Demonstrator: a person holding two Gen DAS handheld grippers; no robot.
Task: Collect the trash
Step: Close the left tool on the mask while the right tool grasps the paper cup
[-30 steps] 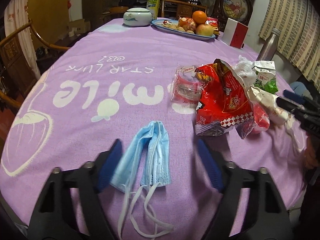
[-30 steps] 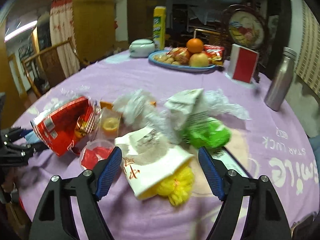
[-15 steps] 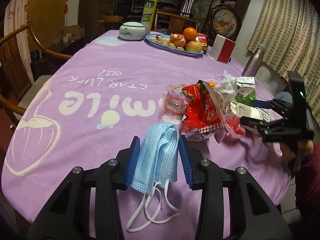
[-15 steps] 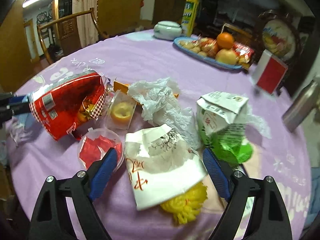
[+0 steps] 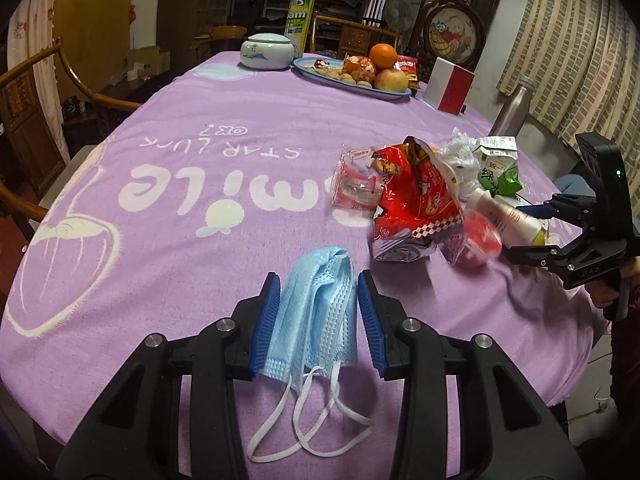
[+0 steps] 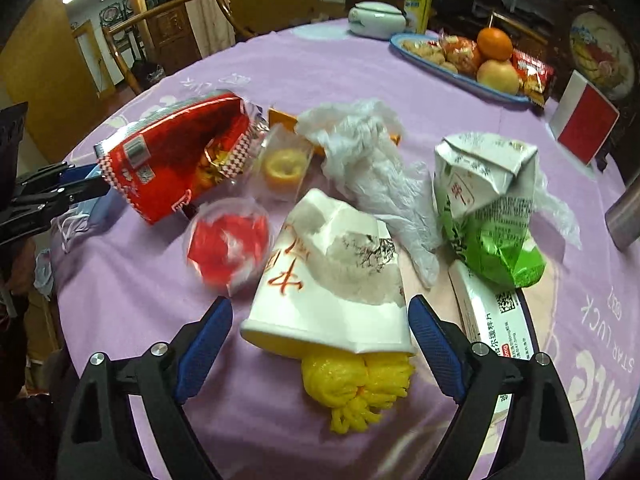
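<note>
My left gripper point(image 5: 317, 318) is shut on a folded blue face mask point(image 5: 316, 320), its white loops hanging toward me. The trash pile lies to its right: a red snack bag point(image 5: 416, 200), a clear cup with red inside point(image 5: 480, 242) and a green-and-white carton point(image 5: 498, 168). My right gripper point(image 6: 320, 340) is open around a squashed white paper cup point(image 6: 332, 276) with a yellow wad point(image 6: 356, 388) at its mouth. Around it lie the red snack bag point(image 6: 172, 152), the clear cup point(image 6: 228, 244), a crumpled plastic bag point(image 6: 368, 160) and the carton point(image 6: 488, 200).
A fruit plate point(image 5: 356, 80), a white lidded jar point(image 5: 266, 51), a yellow spray can point(image 5: 302, 4), a red-and-white box point(image 5: 450, 90) and a steel bottle point(image 5: 514, 110) stand at the far end of the purple cloth point(image 5: 200, 140). A wooden chair point(image 5: 36, 96) stands left.
My left gripper closed on the blue mask and lifted it slightly. My right gripper moved closer in over the white paper cup, still open.
</note>
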